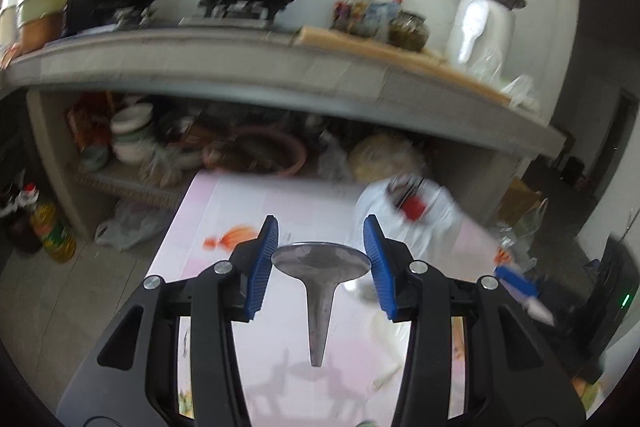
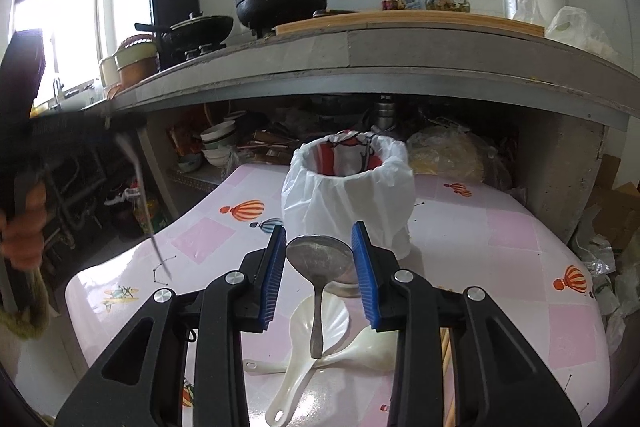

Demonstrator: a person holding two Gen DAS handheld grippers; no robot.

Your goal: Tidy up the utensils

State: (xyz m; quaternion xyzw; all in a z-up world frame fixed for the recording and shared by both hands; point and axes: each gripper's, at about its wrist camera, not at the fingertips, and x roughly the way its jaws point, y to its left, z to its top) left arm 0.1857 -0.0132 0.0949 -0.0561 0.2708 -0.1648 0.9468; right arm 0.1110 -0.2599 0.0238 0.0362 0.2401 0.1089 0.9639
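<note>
My left gripper [image 1: 320, 259] is shut on the bowl of a metal spoon [image 1: 320, 267], whose handle hangs down above the pink table [image 1: 280, 211]. In the right wrist view that same spoon [image 2: 138, 179] dangles at the far left under the dark left gripper, with a hand [image 2: 24, 227] behind it. My right gripper [image 2: 320, 259] is shut on the bowl of a second metal spoon [image 2: 318, 259], its handle hanging over two white plastic spoons [image 2: 324, 319] on the table. Just beyond stands a cup lined with a white bag [image 2: 348, 195], blurred in the left wrist view [image 1: 404, 219].
The table [image 2: 520, 259] has a pink cloth printed with balloons. Wooden chopsticks [image 2: 446, 351] lie under my right gripper's right finger. Behind the table a concrete counter [image 2: 360, 63] carries pots and bottles, with bowls and bags stored beneath. Bags and boxes crowd the floor at the right.
</note>
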